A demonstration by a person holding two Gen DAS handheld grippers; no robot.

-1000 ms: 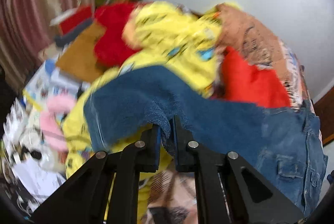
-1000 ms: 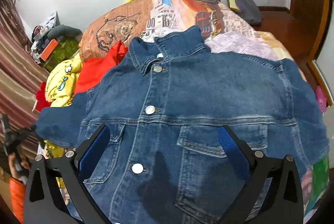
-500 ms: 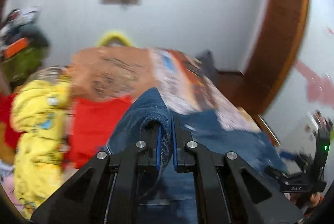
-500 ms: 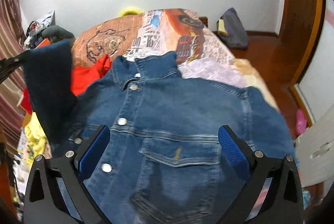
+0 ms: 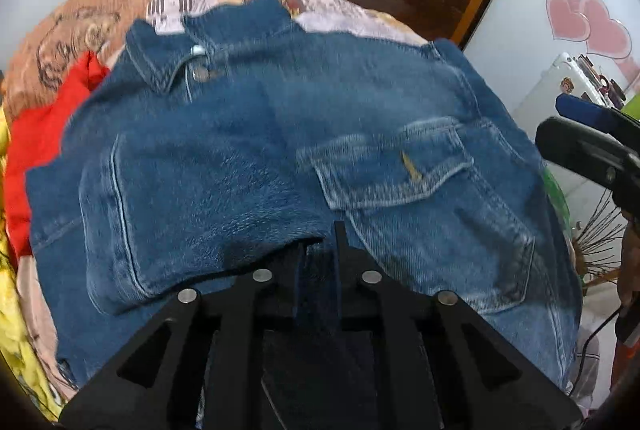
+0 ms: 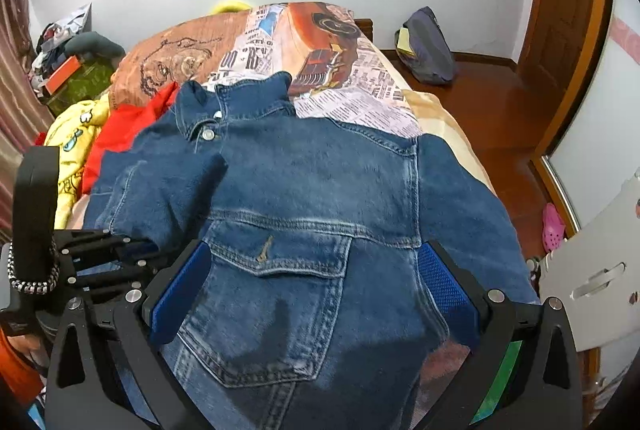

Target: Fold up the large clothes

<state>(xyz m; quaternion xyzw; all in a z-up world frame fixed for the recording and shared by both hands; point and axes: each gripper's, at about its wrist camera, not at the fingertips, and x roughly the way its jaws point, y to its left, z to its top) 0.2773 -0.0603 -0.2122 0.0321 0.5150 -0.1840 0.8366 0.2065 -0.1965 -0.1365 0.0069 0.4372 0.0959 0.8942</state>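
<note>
The left claw (image 5: 318, 250) is clamped on the denim jacket's sleeve (image 5: 192, 197), folded across the jacket front. The right claw (image 6: 316, 294) gapes wide above the chest pocket (image 6: 276, 314).

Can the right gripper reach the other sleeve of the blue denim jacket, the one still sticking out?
Probably yes. The right gripper hovers open over the blue denim jacket, and the unfolded sleeve lies flat just beyond its right finger with nothing on it. The left gripper, shut on the other sleeve, stays clear.
</note>
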